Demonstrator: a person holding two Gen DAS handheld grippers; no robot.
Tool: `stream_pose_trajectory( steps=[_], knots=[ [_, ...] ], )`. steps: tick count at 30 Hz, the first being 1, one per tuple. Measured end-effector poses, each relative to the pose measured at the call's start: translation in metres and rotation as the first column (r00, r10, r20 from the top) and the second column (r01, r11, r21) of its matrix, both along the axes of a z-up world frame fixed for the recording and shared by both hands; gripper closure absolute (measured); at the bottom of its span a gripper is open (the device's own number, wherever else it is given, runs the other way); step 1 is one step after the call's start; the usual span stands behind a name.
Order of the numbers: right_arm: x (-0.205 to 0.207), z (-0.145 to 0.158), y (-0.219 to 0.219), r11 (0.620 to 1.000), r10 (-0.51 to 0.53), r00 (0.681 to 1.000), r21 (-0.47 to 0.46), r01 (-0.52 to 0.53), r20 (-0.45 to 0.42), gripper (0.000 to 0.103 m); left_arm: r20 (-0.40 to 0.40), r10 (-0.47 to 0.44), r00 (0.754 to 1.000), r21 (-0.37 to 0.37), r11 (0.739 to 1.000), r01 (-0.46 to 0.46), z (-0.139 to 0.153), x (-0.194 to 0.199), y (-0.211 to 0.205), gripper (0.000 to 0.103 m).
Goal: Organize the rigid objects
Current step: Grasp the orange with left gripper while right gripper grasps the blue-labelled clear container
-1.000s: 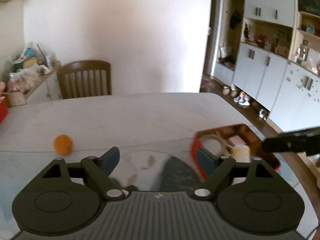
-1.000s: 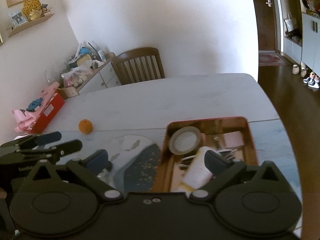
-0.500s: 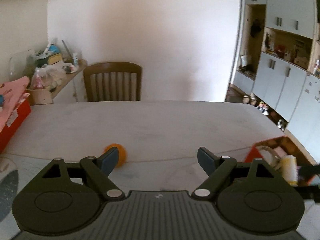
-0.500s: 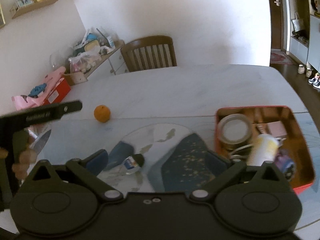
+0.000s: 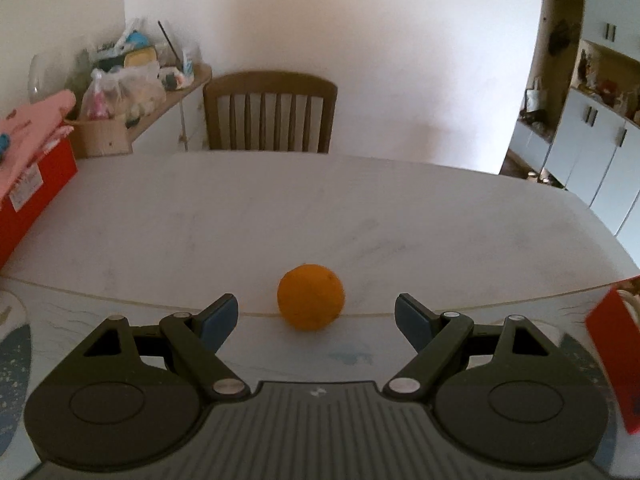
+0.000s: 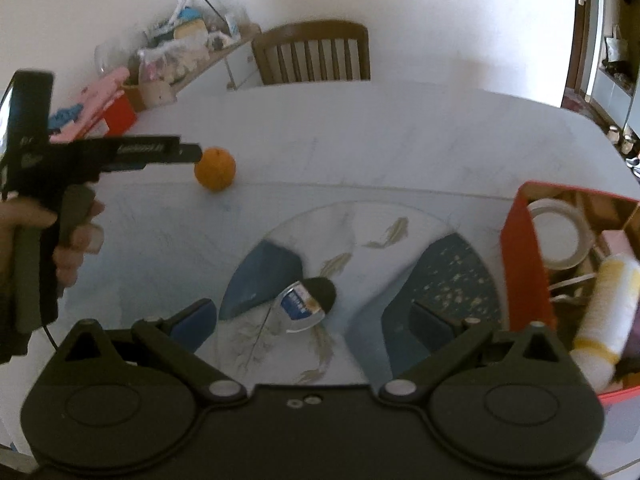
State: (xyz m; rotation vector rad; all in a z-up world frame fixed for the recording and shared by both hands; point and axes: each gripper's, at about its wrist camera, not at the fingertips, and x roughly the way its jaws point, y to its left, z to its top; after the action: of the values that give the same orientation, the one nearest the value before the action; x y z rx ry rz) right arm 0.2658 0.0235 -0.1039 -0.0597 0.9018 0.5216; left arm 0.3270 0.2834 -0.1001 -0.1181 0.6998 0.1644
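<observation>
**Left Claw Lined Up on the Orange**

Status. The left claw (image 5: pixel 316 314) stood with its blue pads wide apart and nothing between them. The orange (image 5: pixel 311 302) lay on the bench (image 5: pixel 320 208) just beyond the pads, roughly centred in the gap, touching neither. The right claw (image 6: pixel 314 320) was also spread apart and held nothing; it hung above a small bottle (image 6: pixel 308 302) lying on its side on the patterned part of the bench.

Layout. The red tray (image 6: pixel 520 248) sat at the right edge of the bench, well apart from the orange. It already held a tape roll (image 6: pixel 558 234), a white tube (image 6: pixel 608 308) and other small items too blurred to name. In the right wrist view the left claw reached in from the left, its tip just beside the orange (image 6: pixel 215 168).

Step in hand. Judged from this layout, the step was the approach to pick up the orange with the left claw, presumably for transfer to the tray.

Next move. The claw would need to advance until the pads flanked the widest part of the orange, then close evenly.

Caution. The orange is round and free to roll; an off-centre or partial closure could push it away across the smooth bench.
</observation>
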Motion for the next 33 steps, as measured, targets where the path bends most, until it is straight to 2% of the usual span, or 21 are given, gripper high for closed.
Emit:
stream_pose_trajectory(
  steps=[8, 16, 21, 27, 31, 33],
  knots=[
    [0.011, -0.024, 0.024, 0.996, 0.05, 0.999, -0.078, -0.051, -0.01, 0.01, -0.028, 0.009, 1.0, -0.002, 1.0, -0.009, -0.025, 0.027, 0.011, 0.017],
    [0.024, -0.039, 0.042, 0.982, 0.13, 0.991, -0.135, -0.131, -0.017, 0.026, -0.049, -0.03, 0.998, 0.019, 0.999, 0.031, -0.045, 0.046, 0.007, 0.017],
    [0.027, -0.043, 0.048, 0.977, 0.15, 0.989, -0.153, -0.15, -0.014, 0.032, -0.053, -0.035, 0.998, 0.024, 0.999, 0.037, -0.052, 0.048, 0.005, 0.018],
    [0.029, -0.049, 0.054, 0.969, 0.16, 0.987, -0.189, -0.16, -0.013, 0.04, -0.061, -0.037, 0.997, 0.036, 0.999, 0.039, -0.057, 0.052, 0.003, 0.036],
    [0.028, -0.05, 0.06, 0.966, 0.166, 0.986, -0.201, -0.161, 0.004, 0.049, -0.056, -0.048, 0.997, 0.033, 0.998, 0.05, -0.057, 0.052, 0.002, 0.042],
    [0.027, -0.05, 0.06, 0.966, 0.168, 0.986, -0.203, -0.163, 0.008, 0.049, -0.05, -0.061, 0.997, 0.037, 0.997, 0.063, -0.056, 0.051, 0.0, 0.048]
  ],
)
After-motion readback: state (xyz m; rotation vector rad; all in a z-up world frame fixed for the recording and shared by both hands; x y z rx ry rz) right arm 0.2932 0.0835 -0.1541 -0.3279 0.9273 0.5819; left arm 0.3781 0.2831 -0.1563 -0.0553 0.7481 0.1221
